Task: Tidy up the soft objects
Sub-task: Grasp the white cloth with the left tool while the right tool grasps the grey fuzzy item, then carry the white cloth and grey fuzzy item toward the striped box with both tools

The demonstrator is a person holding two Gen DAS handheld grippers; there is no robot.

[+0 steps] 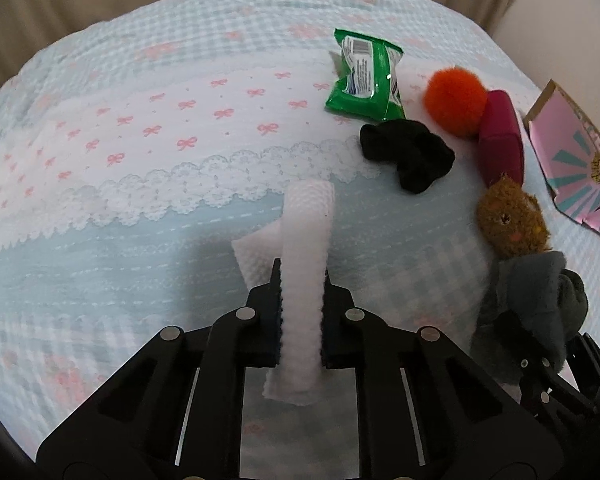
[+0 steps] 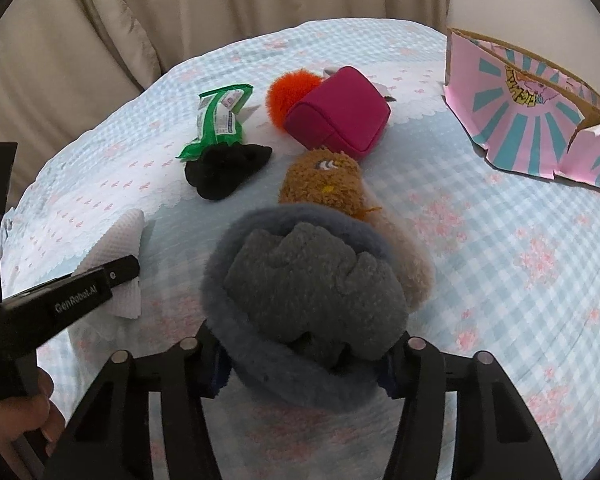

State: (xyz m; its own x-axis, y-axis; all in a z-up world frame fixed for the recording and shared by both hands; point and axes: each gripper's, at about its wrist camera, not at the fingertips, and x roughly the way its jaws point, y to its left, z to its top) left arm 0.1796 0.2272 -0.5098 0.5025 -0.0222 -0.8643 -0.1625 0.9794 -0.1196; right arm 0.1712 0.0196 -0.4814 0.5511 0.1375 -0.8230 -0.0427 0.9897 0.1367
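My left gripper (image 1: 302, 276) is shut on a folded white cloth (image 1: 306, 264) and holds it over the bedspread; the cloth also shows in the right wrist view (image 2: 116, 248). My right gripper (image 2: 304, 344) is shut on a rolled grey fleece item (image 2: 308, 280), which also shows at the right of the left wrist view (image 1: 532, 312). Ahead lie a brown plush toy (image 2: 324, 184), a magenta pouch (image 2: 340, 120), an orange pom-pom (image 2: 288, 90), a black scrunchie (image 2: 226, 170) and a green wipes packet (image 2: 220, 118).
A pink and teal cardboard box (image 2: 532, 108) stands open at the far right. The bedspread (image 2: 500, 260) has blue check and pink bows. Beige curtains (image 2: 180, 12) hang behind. My left gripper body (image 2: 60, 304) reaches in at the left.
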